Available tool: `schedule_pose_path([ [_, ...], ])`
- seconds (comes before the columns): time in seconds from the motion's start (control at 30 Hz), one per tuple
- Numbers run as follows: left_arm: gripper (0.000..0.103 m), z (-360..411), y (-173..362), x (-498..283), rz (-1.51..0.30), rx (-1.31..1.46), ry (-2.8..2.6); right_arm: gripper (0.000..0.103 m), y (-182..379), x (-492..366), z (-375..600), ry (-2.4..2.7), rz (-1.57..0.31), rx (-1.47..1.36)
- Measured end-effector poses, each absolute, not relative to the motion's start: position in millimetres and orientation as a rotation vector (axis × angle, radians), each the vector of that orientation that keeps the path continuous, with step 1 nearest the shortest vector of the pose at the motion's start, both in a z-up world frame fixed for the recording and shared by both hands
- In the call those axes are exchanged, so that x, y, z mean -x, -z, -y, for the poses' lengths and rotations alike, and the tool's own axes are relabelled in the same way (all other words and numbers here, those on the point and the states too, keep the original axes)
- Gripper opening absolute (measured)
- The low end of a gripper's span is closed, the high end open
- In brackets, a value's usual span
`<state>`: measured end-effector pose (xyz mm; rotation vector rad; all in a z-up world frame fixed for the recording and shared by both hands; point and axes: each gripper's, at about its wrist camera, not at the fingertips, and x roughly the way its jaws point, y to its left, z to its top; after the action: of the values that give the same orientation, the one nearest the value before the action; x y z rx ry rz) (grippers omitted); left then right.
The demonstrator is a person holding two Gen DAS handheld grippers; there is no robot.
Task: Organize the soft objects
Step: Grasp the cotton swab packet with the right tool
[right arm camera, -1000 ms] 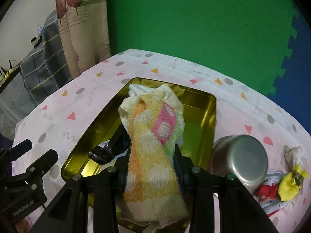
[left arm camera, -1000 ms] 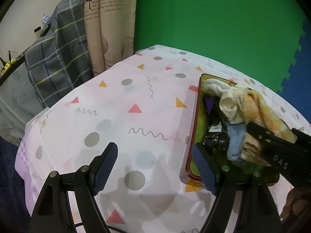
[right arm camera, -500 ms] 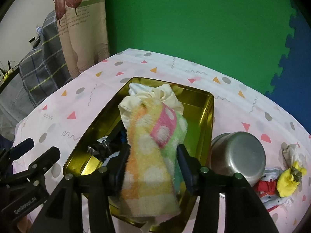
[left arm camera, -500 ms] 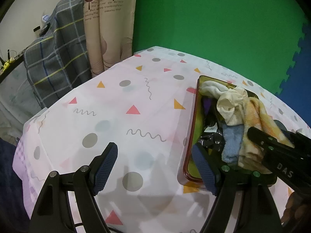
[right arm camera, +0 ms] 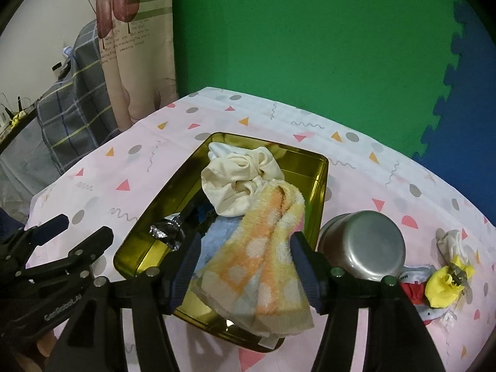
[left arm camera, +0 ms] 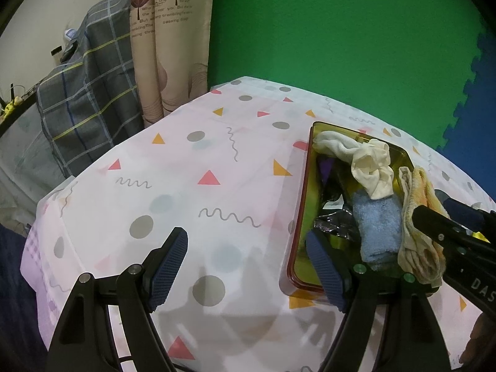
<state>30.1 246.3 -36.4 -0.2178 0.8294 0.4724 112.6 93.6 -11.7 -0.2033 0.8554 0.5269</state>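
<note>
A gold tray (right arm camera: 322,186) on the patterned tablecloth holds a cream cloth (right arm camera: 238,176), a blue cloth (right arm camera: 217,235) and a yellow-orange dotted towel (right arm camera: 263,257). The towel lies draped over the tray's near rim. My right gripper (right arm camera: 246,238) hovers over it with its jaws opening; the towel sits between the pads, which no longer press on it. My left gripper (left arm camera: 246,234) stands open and empty above the tablecloth, just left of the tray (left arm camera: 305,186). From the left wrist the towel (left arm camera: 415,204) and right gripper (left arm camera: 431,203) show at the right.
A steel cup (right arm camera: 365,248) lies on its side right of the tray. Beyond it sit a yellow cloth (right arm camera: 443,285) and red and white pieces. Crumpled foil (right arm camera: 164,232) lies in the tray. A plaid cloth (left arm camera: 86,99) hangs past the table's left edge.
The right jaws have spread and let go of the towel, which has slumped onto the tray's near rim. The right gripper has pulled back and up a little. The left gripper has stayed put.
</note>
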Motion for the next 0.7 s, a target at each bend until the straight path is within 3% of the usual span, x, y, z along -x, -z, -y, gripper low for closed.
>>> schedule_pose_path([
  [0.7,0.076,-238.9,35.1,-32.4,-0.822,0.189,-0.466,0.062,-8.9,-98.5,-37.1,-0.470,-0.795,0.093],
])
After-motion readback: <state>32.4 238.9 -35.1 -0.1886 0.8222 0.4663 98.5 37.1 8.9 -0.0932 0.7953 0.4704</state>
